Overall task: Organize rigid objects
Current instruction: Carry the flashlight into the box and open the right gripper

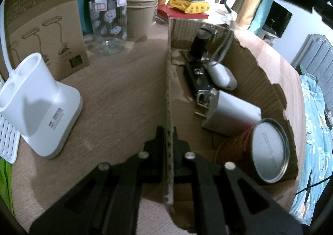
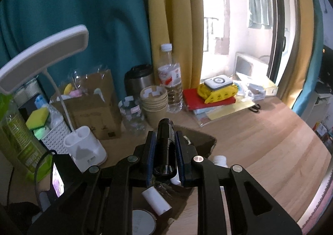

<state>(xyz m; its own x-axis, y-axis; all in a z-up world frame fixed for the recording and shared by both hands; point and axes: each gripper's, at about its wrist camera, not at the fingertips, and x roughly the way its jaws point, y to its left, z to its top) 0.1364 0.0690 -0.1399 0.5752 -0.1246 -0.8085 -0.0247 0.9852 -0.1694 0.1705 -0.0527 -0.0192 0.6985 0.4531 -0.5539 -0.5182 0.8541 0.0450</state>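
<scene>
My left gripper [image 1: 169, 133] is shut on the upright left wall of a torn cardboard box [image 1: 169, 81], its fingers on either side of the wall's edge. Inside the box lie a red can with a silver lid [image 1: 268, 149], a white block [image 1: 233, 116], black gadgets [image 1: 197, 77] and a white rounded piece [image 1: 222, 74]. My right gripper [image 2: 165, 134] is shut on a black flashlight [image 2: 164, 151], clamped between its blue pads and pointing away from me, above the box [image 2: 199, 139]. Below it show the can lid [image 2: 143, 222] and the white block [image 2: 157, 201].
A white lamp base [image 1: 39, 106] stands left of the box, with a printed carton [image 1: 47, 33] behind it. A clear jar [image 1: 108, 25], stacked paper cups [image 1: 141, 12], a steel flask [image 2: 138, 78], a water bottle [image 2: 170, 81] and a red-and-yellow book pile [image 2: 210, 95] line the back of the wooden table [image 2: 260, 141].
</scene>
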